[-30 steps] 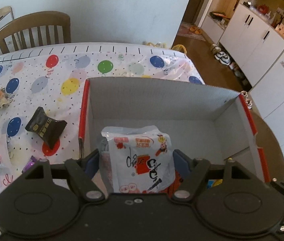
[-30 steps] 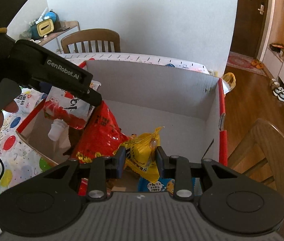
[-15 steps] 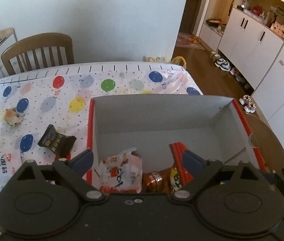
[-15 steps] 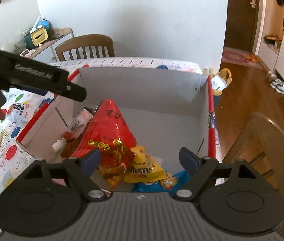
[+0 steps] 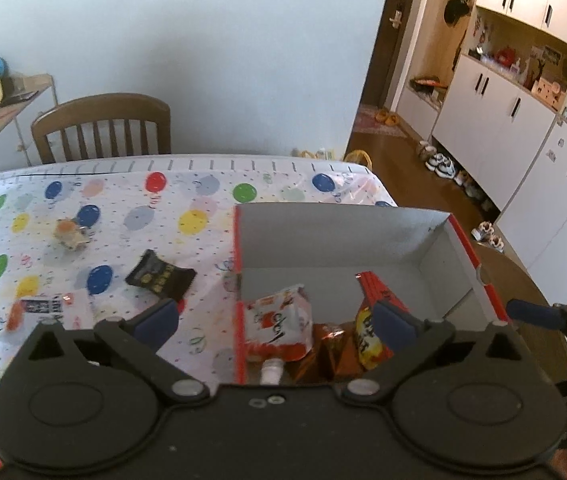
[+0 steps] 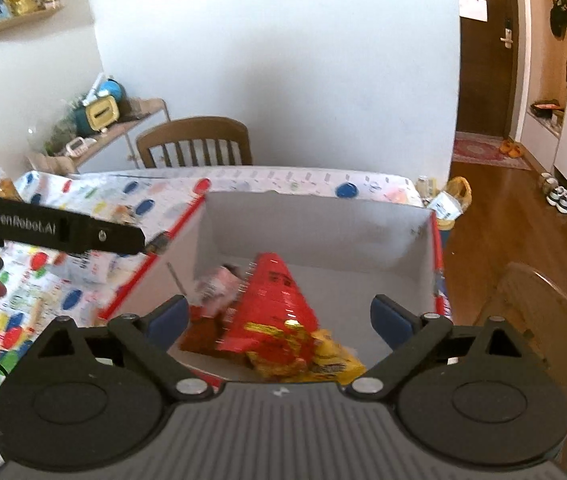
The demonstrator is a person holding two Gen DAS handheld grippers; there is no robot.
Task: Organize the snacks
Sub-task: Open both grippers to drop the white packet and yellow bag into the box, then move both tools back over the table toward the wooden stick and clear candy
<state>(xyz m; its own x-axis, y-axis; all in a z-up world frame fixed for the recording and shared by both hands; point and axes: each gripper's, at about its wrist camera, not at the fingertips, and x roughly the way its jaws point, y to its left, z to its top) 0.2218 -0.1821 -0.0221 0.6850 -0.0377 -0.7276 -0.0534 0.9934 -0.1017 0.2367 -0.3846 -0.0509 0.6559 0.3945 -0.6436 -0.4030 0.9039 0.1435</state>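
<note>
Both grippers have just been opening, and nothing sits between the fingers of the left gripper (image 5: pixel 273 318) or the right gripper (image 6: pixel 279 318). The box (image 5: pixel 343 232) holds several snacks. The black packet (image 5: pixel 160 276) lies on the bench, left of the box (nearer the left gripper), long side slanting.

The left hand-held gripper (image 5: pixel 273 316), its jaws just opened wide and holding nothing, hangs over the red-edged cardboard box (image 5: pixel 343 232). Inside lie a white-and-red spouted drink pouch (image 5: pixel 277 326) and what looks like a red-and-yellow snack bag (image 5: pixel 367 320). A black wrapped snack (image 5: pixel 159 274) lies on the balloon-print table (image 5: pixel 123 216).
</note>
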